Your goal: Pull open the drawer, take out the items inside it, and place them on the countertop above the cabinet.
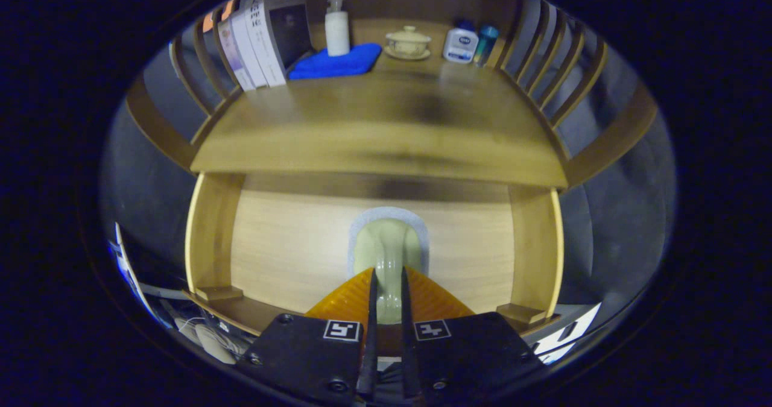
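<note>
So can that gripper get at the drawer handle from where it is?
Yes, it seems so: the gripper already has the handle between its two fingers, which look closed on its stem, with nothing in the way.

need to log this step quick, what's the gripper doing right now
gripper: jaws closed on the pale drawer handle, one on each side of its stem; drawer is pulled out below the countertop.

the gripper (387,286) has both fingers pressed against the pale handle (389,256) on the drawer (289,244), which stands pulled out below the countertop (374,123). at the back of the countertop stand books (259,39), a pump bottle (337,27) on a blue cloth (338,62), a lidded cup (408,42) and two small bottles (470,42).
</note>
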A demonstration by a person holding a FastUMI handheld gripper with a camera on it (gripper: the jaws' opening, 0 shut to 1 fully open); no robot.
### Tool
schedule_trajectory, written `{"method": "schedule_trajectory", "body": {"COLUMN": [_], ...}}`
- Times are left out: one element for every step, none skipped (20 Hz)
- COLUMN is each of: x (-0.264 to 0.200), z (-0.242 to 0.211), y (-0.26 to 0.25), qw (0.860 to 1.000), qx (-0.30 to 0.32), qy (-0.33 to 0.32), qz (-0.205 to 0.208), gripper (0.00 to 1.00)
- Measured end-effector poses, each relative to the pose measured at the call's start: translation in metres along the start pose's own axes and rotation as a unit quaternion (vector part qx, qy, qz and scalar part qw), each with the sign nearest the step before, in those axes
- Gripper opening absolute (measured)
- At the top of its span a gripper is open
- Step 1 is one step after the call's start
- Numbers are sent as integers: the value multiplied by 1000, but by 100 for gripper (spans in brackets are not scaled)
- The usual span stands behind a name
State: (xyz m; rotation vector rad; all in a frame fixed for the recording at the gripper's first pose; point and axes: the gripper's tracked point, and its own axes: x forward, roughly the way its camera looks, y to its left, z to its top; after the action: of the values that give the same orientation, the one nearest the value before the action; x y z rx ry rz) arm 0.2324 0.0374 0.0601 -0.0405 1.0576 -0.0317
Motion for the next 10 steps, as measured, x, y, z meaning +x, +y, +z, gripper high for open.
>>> {"method": "schedule_trajectory", "body": {"x": [-13, -21, -20, -22, -22, -20, -17, -15, -11, -6], "z": [15, 29, 40, 54, 66, 78, 88, 98, 106, 117], "y": [-2, -2, -2, 1, 2, 1, 0, 0, 1, 0], "qw": [1000, 1000, 999, 999, 999, 999, 999, 999, 999, 999], "qx": [1, 6, 12, 15, 17, 16, 14, 14, 13, 11], "qy": [-10, -22, -31, -38, -45, -47, -47, -47, -45, -43], "qz": [2, 5, 8, 14, 17, 13, 12, 11, 12, 10], "gripper": [19, 19, 19, 19, 19, 19, 19, 19, 19, 19]}}
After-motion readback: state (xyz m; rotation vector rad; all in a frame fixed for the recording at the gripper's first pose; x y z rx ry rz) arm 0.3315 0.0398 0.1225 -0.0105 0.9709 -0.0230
